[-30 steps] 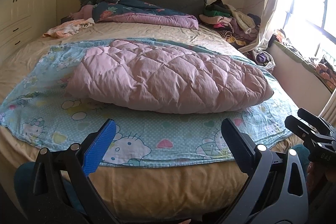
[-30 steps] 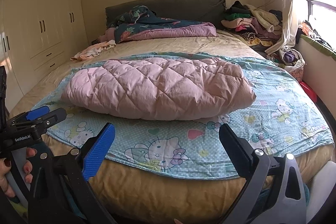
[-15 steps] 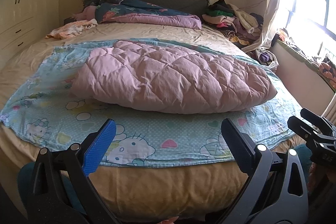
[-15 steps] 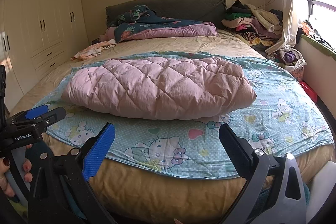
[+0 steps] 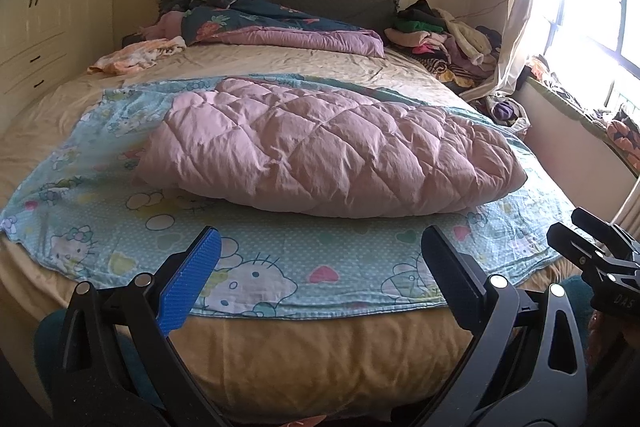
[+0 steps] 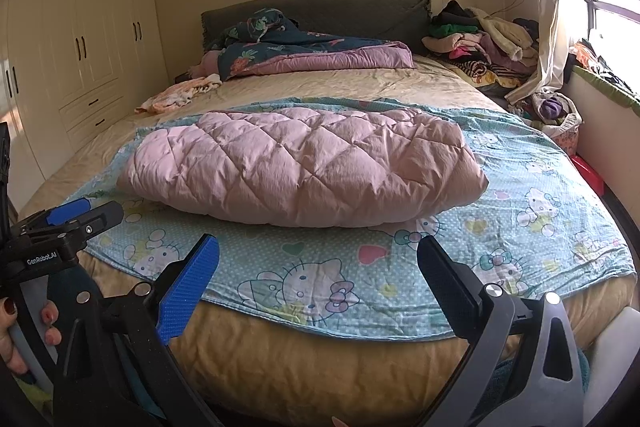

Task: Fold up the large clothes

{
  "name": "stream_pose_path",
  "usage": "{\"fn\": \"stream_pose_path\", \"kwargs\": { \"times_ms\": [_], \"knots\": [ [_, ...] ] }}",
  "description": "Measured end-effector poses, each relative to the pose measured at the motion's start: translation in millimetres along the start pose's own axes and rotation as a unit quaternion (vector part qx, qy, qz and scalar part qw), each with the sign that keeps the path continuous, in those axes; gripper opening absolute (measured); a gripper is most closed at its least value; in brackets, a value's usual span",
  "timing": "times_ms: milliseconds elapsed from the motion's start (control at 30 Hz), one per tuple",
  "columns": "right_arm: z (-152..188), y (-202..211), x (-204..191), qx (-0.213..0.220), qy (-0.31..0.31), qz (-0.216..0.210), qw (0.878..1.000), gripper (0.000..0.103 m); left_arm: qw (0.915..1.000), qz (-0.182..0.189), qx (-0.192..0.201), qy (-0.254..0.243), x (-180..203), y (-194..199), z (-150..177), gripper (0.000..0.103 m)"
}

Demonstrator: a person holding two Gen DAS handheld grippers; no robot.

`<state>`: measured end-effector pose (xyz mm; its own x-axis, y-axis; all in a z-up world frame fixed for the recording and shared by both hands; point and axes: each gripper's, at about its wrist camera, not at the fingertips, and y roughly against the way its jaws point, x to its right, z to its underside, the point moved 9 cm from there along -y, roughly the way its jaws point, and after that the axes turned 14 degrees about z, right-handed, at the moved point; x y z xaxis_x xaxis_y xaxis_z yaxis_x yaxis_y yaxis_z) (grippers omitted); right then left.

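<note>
Slightly leftward the left-wrist view is seen shifted, left gripper [image 5: 320, 259] and right gripper [image 6: 318, 263] held spread and empty, pink quilted garment [image 5: 320, 151] left mid-frame on cartoon sheet [image 5: 280, 259]; sheet may be snagged.

Home bedroom: bed [image 6: 280, 367], wardrobe [image 6: 80, 47].

blue cartoon sheet [image 5: 280, 267] partly hidden under the pink quilted garment [image 5: 332, 155], hand [image 6: 24, 331] cut off at frame edge
</note>
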<state>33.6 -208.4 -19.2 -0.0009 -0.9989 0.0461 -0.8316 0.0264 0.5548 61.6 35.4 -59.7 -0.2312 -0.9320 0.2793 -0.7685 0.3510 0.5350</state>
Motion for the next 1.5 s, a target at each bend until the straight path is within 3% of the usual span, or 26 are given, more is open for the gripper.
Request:
{"fn": "stream_pose_path", "kwargs": {
  "times_ms": [600,1167,1500],
  "knots": [
    [1.9,-0.5,-1.2,-0.002,0.005,0.002,1.000,0.099,1.0000,0.003,0.003,-0.001,1.5,1.5,-1.5,0.094],
    [8.1,-5.5,-3.5,-0.012,0.024,0.008,1.000,0.099,0.9998,-0.016,-0.006,0.011,-9.9,4.0,0.2,0.094],
    [0.2,-6.9,29.5,-0.008,-0.011,0.032,0.999,0.099,0.9984,-0.037,0.001,0.042,-39.0,8.4,-5.9,0.094]
  ]
}}
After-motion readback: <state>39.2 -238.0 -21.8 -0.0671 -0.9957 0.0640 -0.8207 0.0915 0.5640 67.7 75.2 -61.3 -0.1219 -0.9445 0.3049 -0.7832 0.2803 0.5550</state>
